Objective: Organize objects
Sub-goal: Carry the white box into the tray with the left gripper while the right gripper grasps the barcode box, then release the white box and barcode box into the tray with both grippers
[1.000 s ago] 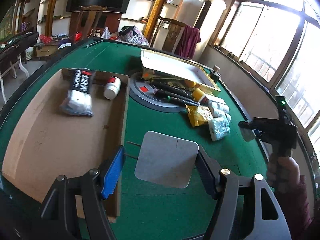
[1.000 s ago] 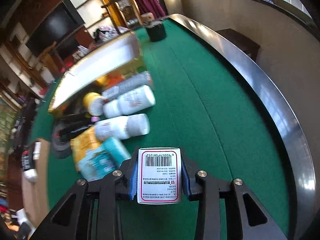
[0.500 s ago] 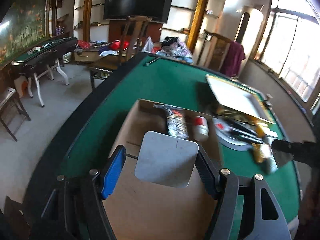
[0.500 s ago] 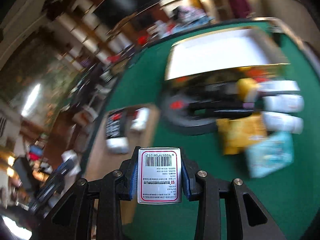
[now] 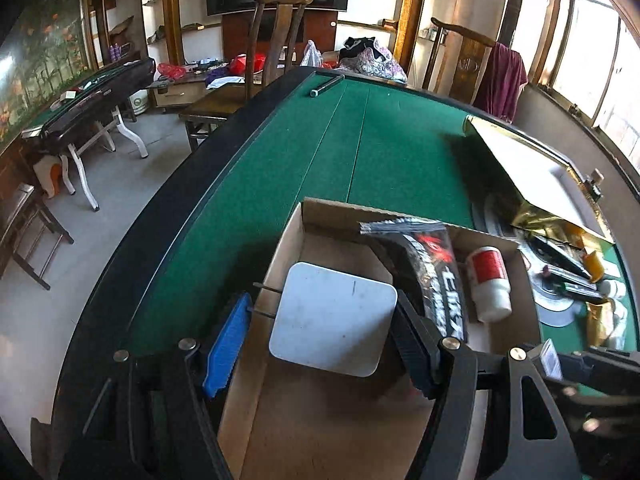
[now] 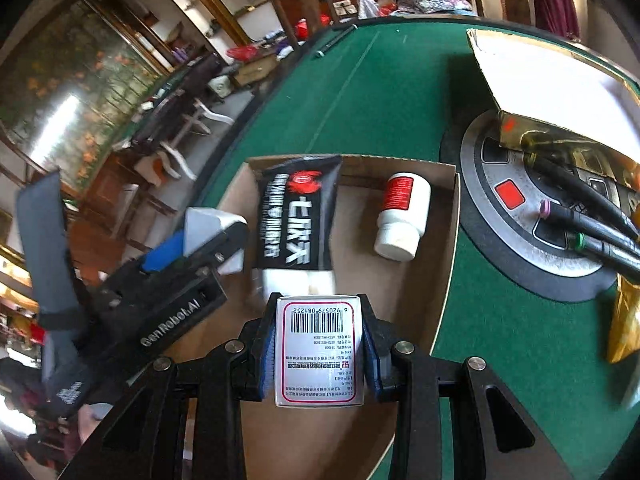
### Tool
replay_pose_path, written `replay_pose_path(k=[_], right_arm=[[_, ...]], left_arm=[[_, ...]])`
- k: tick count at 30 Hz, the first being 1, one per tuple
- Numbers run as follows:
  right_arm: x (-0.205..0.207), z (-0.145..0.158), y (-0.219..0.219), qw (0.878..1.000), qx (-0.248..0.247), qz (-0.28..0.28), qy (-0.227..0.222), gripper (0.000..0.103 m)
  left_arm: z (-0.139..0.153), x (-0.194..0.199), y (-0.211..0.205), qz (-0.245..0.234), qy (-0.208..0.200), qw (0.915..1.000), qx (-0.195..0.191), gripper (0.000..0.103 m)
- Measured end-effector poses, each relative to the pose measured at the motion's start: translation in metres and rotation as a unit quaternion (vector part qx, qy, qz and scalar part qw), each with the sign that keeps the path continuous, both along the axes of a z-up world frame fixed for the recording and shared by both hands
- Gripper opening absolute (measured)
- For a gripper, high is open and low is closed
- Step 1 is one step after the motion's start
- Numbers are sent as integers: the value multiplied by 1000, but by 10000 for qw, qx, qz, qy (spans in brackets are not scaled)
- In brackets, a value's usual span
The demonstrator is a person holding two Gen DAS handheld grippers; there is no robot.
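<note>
Two grips: your right gripper (image 6: 319,354) is clenched on a white medicine box (image 6: 319,350), barcode face up, blue pads flat against its two narrow sides; your left gripper (image 5: 320,332) shows a pale square plate (image 5: 332,314) between its fingers, and whether the pads press it cannot be told.

Why held so: you have the box by its narrow sides, probably so the broad bottom can go down flat and the fingers part without tipping it.

Where the box is: you hold it above the near end of the shallow cardboard tray (image 6: 450,240), not yet set down.

Tray contents: a black tube (image 6: 298,216) lies lengthwise with its white cap toward you; a white bottle with a red label (image 6: 402,216) lies on its side just beside it, near the tray's right wall. Bare cardboard in front of them looks like the likely landing spot.

Still to sort: dark pens (image 6: 580,204), a yellow packet (image 6: 624,320) and a gold-edged lid (image 6: 560,92) sit on and around the round metal disc (image 6: 516,216) set in the green table (image 6: 380,92).

Right view only: the printed face of your box and the left gripper's body hanging over the tray's left side.

Left view only: small bottles (image 5: 614,288) beyond the disc, the table's long dark rail, and your box as an edge-on sliver at lower right.
</note>
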State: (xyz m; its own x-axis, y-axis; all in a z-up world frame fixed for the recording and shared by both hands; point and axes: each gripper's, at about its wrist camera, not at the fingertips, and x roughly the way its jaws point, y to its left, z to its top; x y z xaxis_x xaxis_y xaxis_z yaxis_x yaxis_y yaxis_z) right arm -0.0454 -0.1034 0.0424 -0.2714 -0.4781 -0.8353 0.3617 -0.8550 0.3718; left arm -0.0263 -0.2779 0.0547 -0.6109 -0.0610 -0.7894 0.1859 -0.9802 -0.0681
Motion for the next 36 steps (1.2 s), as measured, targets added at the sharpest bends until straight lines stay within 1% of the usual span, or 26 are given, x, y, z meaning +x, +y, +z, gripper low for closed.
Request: replay_pose_path(k=[4,8,11,12,13,14,15,18,20,22,24,26,28,29,30,31,32,33,34,35,36], right_arm=[[-9,-12,-1,9997,219,-71,-18,39],[-14,-18,1,9995,304,-126,-12,39],[-15,-17,4,9991,382,-146,127,39],[-15,-15,7,9990,379,-172,177,40],[-14,-14,7,9990,356,-191,190,43],[-14,-13,10,9992,282,-199,179,55],[-13,-11,13,9996,137,-188,161,64],[-9,0,23,9994,-4,-263,214,72],[-3,11,36,9989,-30,-295,364,73],[4,25,49,9977,42,-316,592,73],[12,41,62,9952,204,-397,875,77],[21,59,87,9908,375,-577,1162,82],[31,80,116,9816,622,-853,1591,84],[34,90,122,9757,739,-975,1820,87],[40,99,136,9678,859,-1123,2083,93],[44,108,152,9571,961,-1309,2401,97],[49,115,169,9473,957,-1491,2670,103],[54,116,189,9420,820,-1629,2818,103],[55,111,209,9425,613,-1745,2784,103],[49,101,231,9486,488,-1930,2459,103],[40,89,249,9551,485,-2083,2051,103]], left_arm=[[-4,-8,3,-74,54,9999,-134,69],[-4,-11,6,-169,95,9998,-82,70],[-5,-12,5,-200,82,9998,56,72],[-4,-12,2,-181,83,9996,202,74],[-2,-11,-1,-155,86,9993,315,76],[-1,-9,-3,-105,93,9990,419,78],[3,-7,-8,-19,129,9985,535,79],[14,4,-13,105,263,9974,668,81],[21,11,-14,180,334,9968,700,82],[30,24,-15,270,416,9957,787,84],[41,38,-11,342,473,9941,912,86],[50,47,-5,301,555,9923,1062,87],[65,60,9,140,696,9904,1188,88],[70,64,15,65,754,9898,1208,90],[77,70,28,-77,849,9887,1232,91],[82,73,37,-184,909,9879,1247,93],[85,76,46,-283,945,9871,1260,93],[89,79,60,-447,974,9858,1289,94],[89,80,71,-556,971,9851,1306,94],[89,81,85,-711,931,9844,1316,94],[88,83,98,-838,877,9838,1318,94]])
